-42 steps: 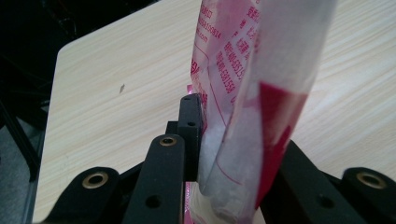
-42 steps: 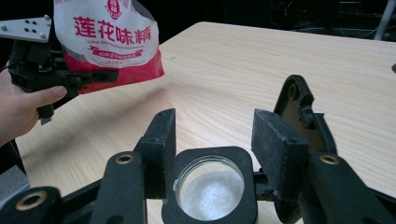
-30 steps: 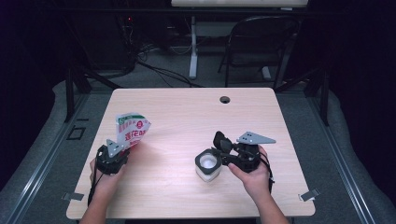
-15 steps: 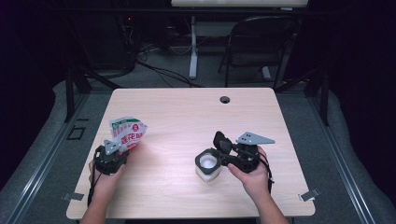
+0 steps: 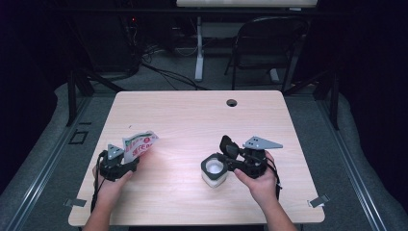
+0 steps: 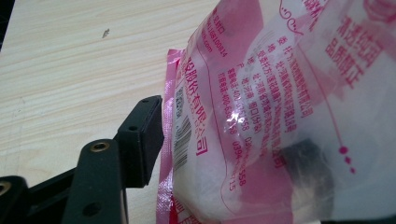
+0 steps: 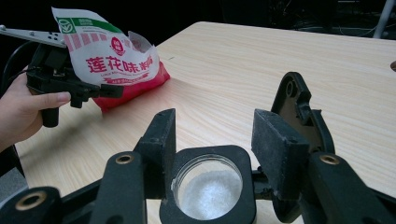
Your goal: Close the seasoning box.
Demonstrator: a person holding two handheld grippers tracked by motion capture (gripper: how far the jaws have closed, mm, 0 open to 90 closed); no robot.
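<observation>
A pink and white seasoning bag [image 5: 139,144] with a torn-open top rests on the table [image 5: 192,120] at the left. My left gripper [image 5: 129,158] has just been opening its jaws. The bag [image 6: 280,93] lies between them, and the near pad [image 6: 147,126] stands just off the bag's edge. My right gripper [image 5: 220,164] is shut on a small jar [image 5: 214,179] of white grains at centre right. Its pads [image 7: 163,135] flank the jar's black rim [image 7: 208,154], and the hinged lid [image 7: 299,107] stands open behind.
A round cable hole [image 5: 232,102] sits near the table's far edge. A folding chair [image 5: 269,43] and desk legs stand beyond the table on the floor. Bare wood stretches between the two grippers and toward the back.
The left jaws have opened, letting go of the bag. The bag has sunk from upright to leaning low over the table. The right gripper and the jar have not moved.
</observation>
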